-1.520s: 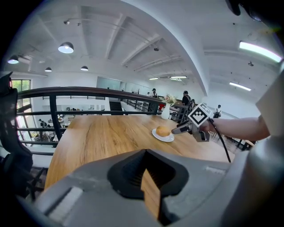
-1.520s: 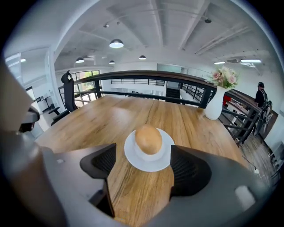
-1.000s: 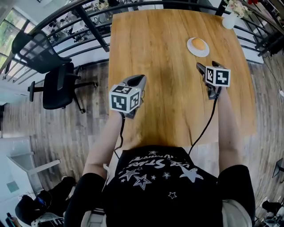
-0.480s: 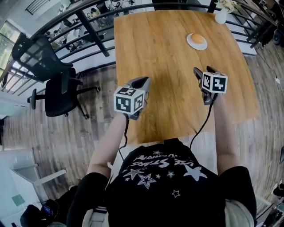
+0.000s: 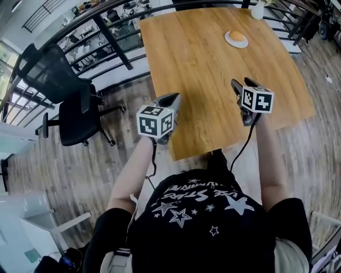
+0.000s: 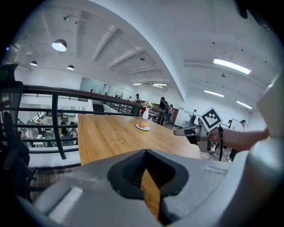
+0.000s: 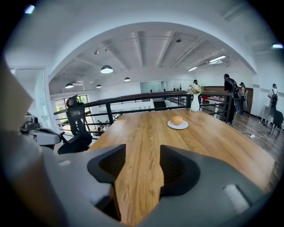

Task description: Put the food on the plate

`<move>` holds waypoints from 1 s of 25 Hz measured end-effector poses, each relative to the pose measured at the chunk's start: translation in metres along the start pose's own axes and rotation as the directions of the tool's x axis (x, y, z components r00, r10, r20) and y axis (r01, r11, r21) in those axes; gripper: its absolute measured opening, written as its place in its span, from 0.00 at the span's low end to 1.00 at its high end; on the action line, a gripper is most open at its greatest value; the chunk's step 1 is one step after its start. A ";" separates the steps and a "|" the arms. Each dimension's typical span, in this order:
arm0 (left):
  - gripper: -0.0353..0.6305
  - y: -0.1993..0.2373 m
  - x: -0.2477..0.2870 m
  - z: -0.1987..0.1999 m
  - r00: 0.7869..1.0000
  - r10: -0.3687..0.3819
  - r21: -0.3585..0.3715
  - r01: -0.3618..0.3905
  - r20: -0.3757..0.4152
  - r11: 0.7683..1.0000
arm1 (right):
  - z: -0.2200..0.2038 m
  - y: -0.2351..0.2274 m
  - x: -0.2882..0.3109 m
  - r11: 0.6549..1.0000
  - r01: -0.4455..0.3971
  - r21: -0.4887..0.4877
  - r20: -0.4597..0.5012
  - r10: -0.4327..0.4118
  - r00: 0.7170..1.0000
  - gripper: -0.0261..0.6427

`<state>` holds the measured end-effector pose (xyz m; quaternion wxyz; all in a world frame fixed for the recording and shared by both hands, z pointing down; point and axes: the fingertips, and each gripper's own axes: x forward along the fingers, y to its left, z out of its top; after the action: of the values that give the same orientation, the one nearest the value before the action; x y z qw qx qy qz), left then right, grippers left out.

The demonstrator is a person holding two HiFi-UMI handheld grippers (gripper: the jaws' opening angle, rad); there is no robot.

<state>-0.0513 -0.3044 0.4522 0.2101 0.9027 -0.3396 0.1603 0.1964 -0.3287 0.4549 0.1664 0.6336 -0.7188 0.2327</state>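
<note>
A round bun [image 5: 237, 37] lies on a small white plate [image 5: 230, 40] at the far right of the wooden table [image 5: 197, 64]. The same bun [image 7: 176, 119] and plate [image 7: 178, 126] show far ahead in the right gripper view, and the plate [image 6: 142, 128] is small in the left gripper view. My left gripper [image 5: 171, 98] hangs over the table's near left edge, its tips meeting, empty. My right gripper [image 5: 241, 84] is over the near right part, open; its jaws have just been closing with nothing between them.
A white vase [image 5: 258, 10] with flowers stands at the table's far corner past the plate. A black railing [image 5: 106, 32] runs along the far and left sides. A black office chair [image 5: 74, 114] stands on the wood floor to the left. People stand far off.
Both grippers have drawn back from the plate toward the table's near edge. The table and plate now sit farther up and away in the head view.
</note>
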 end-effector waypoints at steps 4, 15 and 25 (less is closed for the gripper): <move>0.06 0.001 -0.031 -0.014 0.999 -0.037 0.003 0.037 0.004 0.999 | -0.019 0.027 -0.027 0.998 0.046 0.039 0.003 -0.046 0.999 0.36; 0.06 0.004 -0.088 -0.047 0.989 -0.140 0.019 0.141 -0.039 0.990 | -0.089 0.067 -0.088 0.967 0.203 0.154 -0.066 -0.195 0.979 0.10; 0.06 -0.006 -0.086 -0.052 0.989 -0.149 -0.018 0.149 -0.009 0.989 | -0.115 0.067 -0.107 0.943 0.239 0.231 -0.074 -0.228 0.971 0.04</move>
<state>-0.1168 -0.2279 0.4579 0.2310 0.9229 -0.2713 0.1460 0.1389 -0.1708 0.4861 0.1322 0.7241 -0.6016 0.3103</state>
